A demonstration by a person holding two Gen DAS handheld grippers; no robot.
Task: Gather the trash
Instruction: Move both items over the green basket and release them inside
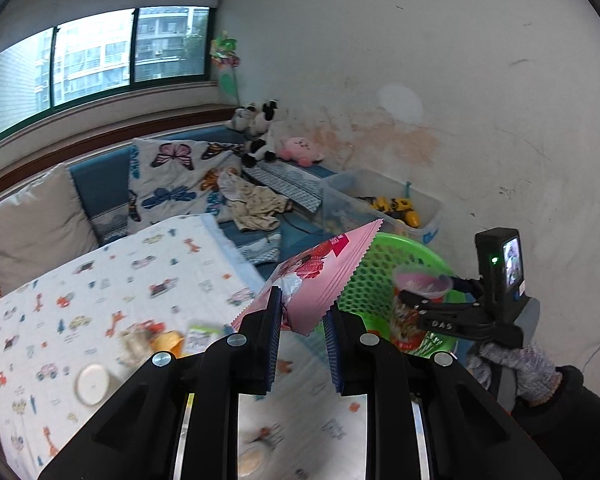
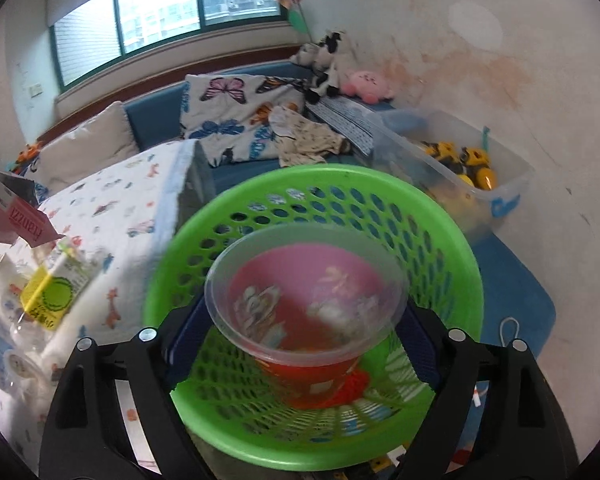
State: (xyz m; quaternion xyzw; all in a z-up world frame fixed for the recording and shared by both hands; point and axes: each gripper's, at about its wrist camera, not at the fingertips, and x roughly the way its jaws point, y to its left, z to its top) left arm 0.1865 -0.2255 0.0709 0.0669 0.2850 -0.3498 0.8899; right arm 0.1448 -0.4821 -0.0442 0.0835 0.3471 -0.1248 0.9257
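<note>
Two grippers (image 1: 302, 322) (image 2: 292, 328), wrapper (image 1: 324, 276), cup (image 2: 304, 300), over basket (image 2: 452, 248)

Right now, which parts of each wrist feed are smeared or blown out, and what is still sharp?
Left wrist view: the tablecloth and its litter smear with motion, the pink wrapper stays fairly crisp, the window is overexposed. Right wrist view: the cup and green basket blur; fisheye bends the edges.
</note>
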